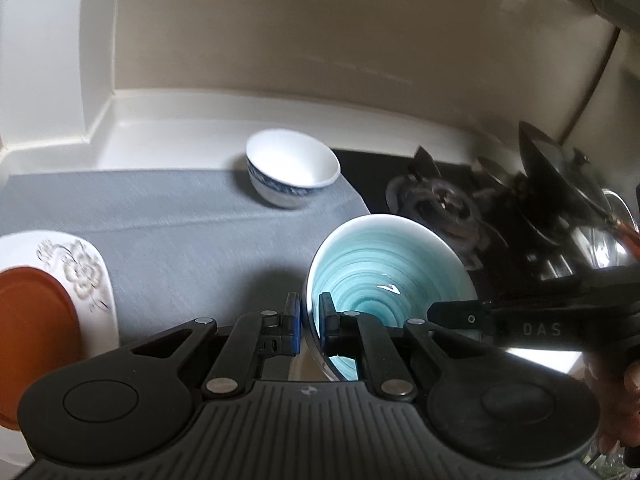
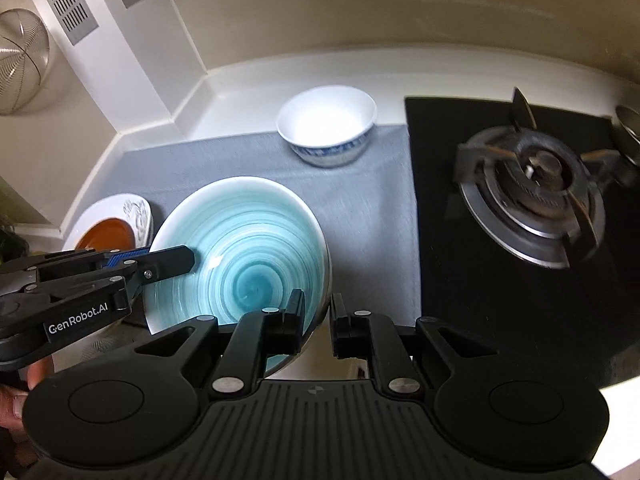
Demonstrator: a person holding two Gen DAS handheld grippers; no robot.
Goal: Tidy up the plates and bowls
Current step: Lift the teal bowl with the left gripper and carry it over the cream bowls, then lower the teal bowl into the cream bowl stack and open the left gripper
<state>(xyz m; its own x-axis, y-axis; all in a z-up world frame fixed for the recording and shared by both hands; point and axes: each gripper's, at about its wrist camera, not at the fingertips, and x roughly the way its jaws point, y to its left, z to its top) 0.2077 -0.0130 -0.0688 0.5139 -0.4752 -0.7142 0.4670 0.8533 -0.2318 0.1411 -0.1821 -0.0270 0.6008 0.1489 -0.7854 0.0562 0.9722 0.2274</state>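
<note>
- Both the left gripper (image 1: 309,320) and the right gripper (image 2: 318,322) pinch opposite rims of the turquoise bowl (image 2: 244,256), held above the grey mat (image 2: 360,208); uneven pulling could slip a rim.
- Farther off, the white bowl (image 2: 326,130) and the stove burner (image 2: 532,204) risk being knocked.

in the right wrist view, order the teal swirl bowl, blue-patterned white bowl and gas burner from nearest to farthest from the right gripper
1. Teal swirl-glazed ceramic bowl: its rim sits between the right gripper fingers.
2. Black gas burner: up and to the right, on the stovetop.
3. White porcelain bowl with blue pattern: farthest back, on the grey mat.
</note>
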